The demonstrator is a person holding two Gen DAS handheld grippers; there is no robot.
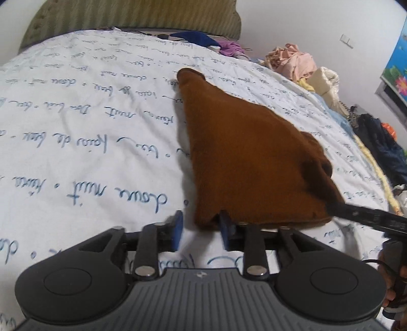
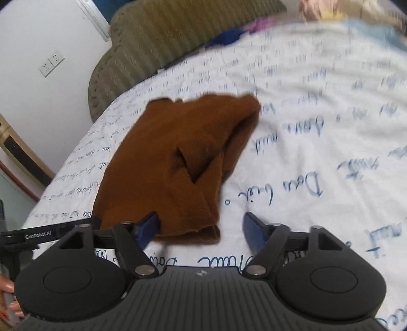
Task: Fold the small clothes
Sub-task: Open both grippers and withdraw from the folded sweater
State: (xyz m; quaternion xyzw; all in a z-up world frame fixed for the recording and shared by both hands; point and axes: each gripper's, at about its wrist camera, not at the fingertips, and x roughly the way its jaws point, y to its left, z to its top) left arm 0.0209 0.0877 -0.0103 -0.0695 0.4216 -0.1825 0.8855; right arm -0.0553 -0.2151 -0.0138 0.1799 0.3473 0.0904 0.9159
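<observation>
A small brown garment (image 1: 249, 157) lies folded on the white bedsheet with blue script (image 1: 76, 142). In the left wrist view my left gripper (image 1: 201, 229) is open at the garment's near left corner, its right blue finger (image 1: 225, 229) touching the edge. The right gripper's black finger (image 1: 366, 214) reaches in at the garment's near right corner. In the right wrist view the garment (image 2: 173, 165) lies ahead and to the left, and my right gripper (image 2: 201, 229) is open, with the garment's near corner between the fingers.
An olive padded headboard (image 1: 137, 17) stands at the far end of the bed. Loose clothes are piled at the far right: pink and cream (image 1: 297, 61), purple (image 1: 229, 48), dark ones (image 1: 381, 142). A white wall with sockets (image 2: 51, 63) is left of the bed.
</observation>
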